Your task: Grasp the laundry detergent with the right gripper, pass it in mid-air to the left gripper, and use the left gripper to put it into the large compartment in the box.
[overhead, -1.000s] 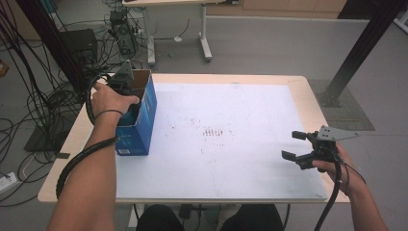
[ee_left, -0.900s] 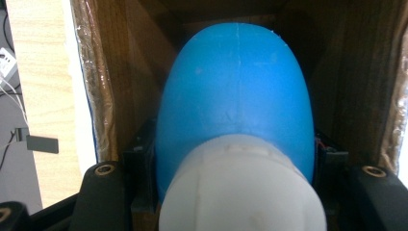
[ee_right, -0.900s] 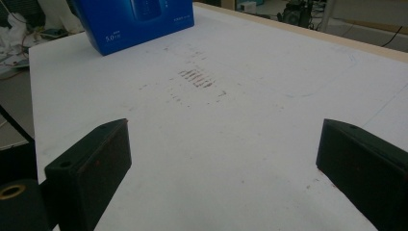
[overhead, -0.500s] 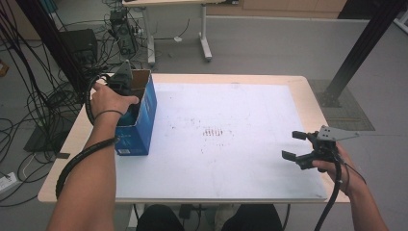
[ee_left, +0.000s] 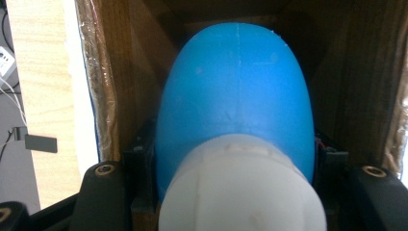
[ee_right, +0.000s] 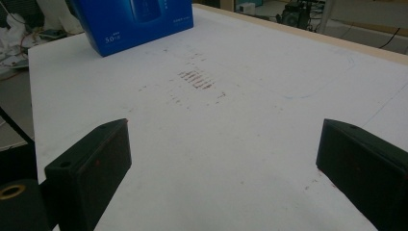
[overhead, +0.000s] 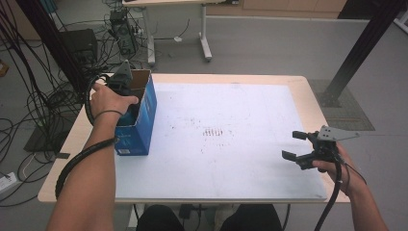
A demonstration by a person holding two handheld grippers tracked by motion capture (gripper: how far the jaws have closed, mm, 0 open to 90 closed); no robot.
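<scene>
Down inside the blue box (overhead: 138,120) at the upper left of the high view: left gripper (overhead: 122,89), clamped on a blue bottle (ee_left: 235,96) with a white cap (ee_left: 238,187), jaws pressed against its sides. In the left gripper view, bottle at centre frame, brown cardboard walls close on both sides, cap toward the camera and round end pointing deeper in. At the lower right of the high view: right gripper (overhead: 302,147), jaws spread wide with nothing between them, hovering just above the white table (overhead: 231,159). In the right gripper view, blue box at upper left, bare marked tabletop ahead. Judged from this: bottle gripped but not let go, so either lifting out or setting in remains unfinished; impossible to tell which from these pictures. Right hand (overhead: 334,166) idle, well apart from the box.
</scene>
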